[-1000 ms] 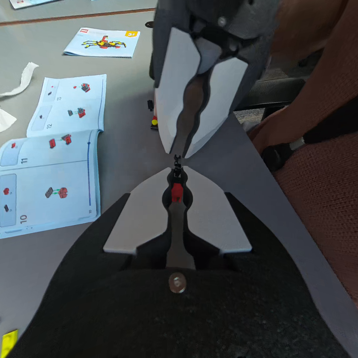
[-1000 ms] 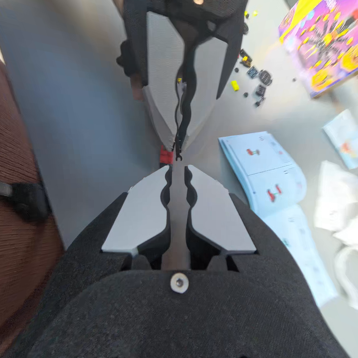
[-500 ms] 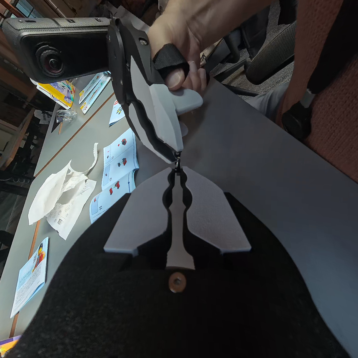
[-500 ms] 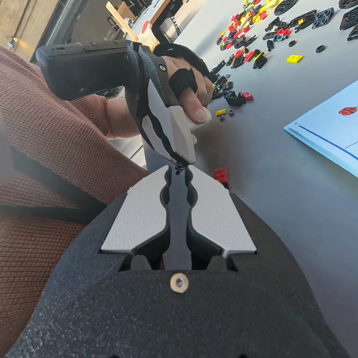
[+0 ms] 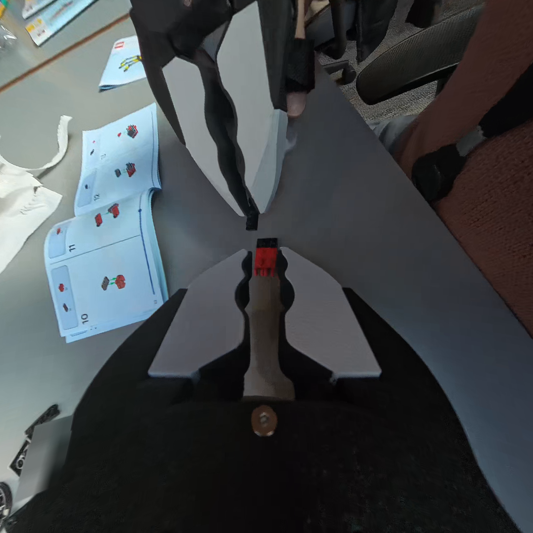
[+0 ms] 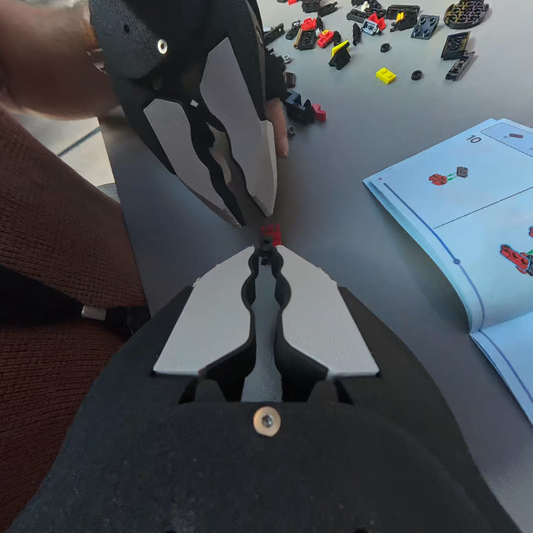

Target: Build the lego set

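From the left wrist view, the left gripper point(image 5: 266, 251) points across the grey desk point(image 5: 360, 230), its two fingers close together and clenched on a small red-and-black brick piece point(image 5: 266, 258) that sits right at the tips, the black part sticking out in front. Facing it from above comes the right gripper point(image 5: 251, 215), its tips pinched on a tiny black part point(image 5: 251, 223). The two small pieces are near each other but apart, with a sliver of desk between them. Off to the left an open instruction booklet point(image 5: 106, 245) lies flat, with torn white paper point(image 5: 20, 190) beside it and a second, closed booklet point(image 5: 124, 66) farther back. A rust-coloured sleeve point(image 5: 490, 202) fills the right edge.

From the right wrist view, the right gripper point(image 6: 266, 251) is nearly closed, grasping the tiny black part point(image 6: 266, 249) between its tips. Just beyond it the red-and-black brick piece point(image 6: 271, 232) shows at the tips of the left gripper point(image 6: 255, 220), which slants down from the upper left; whether the two pieces touch I cannot tell from here. Behind, a scatter of loose bricks point(image 6: 375, 37), black, red and yellow, covers the far desk point(image 6: 331, 173), and the open instruction booklet point(image 6: 476, 216) lies to the right.
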`<state>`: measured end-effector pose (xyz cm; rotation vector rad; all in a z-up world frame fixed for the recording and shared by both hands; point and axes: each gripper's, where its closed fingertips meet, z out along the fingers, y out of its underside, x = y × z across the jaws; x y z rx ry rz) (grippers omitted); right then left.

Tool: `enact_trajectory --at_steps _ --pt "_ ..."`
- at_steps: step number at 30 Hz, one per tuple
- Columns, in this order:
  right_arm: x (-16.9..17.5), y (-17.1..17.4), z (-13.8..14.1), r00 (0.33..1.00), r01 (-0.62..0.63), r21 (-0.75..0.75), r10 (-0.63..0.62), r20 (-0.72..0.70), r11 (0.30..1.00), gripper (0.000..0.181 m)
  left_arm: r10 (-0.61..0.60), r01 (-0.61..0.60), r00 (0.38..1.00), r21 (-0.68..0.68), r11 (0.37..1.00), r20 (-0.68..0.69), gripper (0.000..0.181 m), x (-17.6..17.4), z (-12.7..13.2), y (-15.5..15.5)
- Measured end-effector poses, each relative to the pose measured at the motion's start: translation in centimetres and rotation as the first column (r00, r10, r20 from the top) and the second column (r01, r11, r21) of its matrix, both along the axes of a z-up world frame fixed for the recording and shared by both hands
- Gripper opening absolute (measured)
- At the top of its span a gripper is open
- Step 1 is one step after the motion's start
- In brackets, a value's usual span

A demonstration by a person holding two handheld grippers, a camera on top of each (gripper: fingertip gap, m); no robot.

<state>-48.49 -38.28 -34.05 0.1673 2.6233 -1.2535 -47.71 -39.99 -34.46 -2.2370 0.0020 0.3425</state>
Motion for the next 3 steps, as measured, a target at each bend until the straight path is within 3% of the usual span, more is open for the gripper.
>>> enact_trajectory --at_steps 3 --pt "-0.04 -0.53 -1.48 0.982 -0.031 0.085 0.046 -0.186 0.996 0.008 0.062 -0.057 0.992 -0.049 0.997 0.114 0.016 -0.3 -1.13 -0.05"
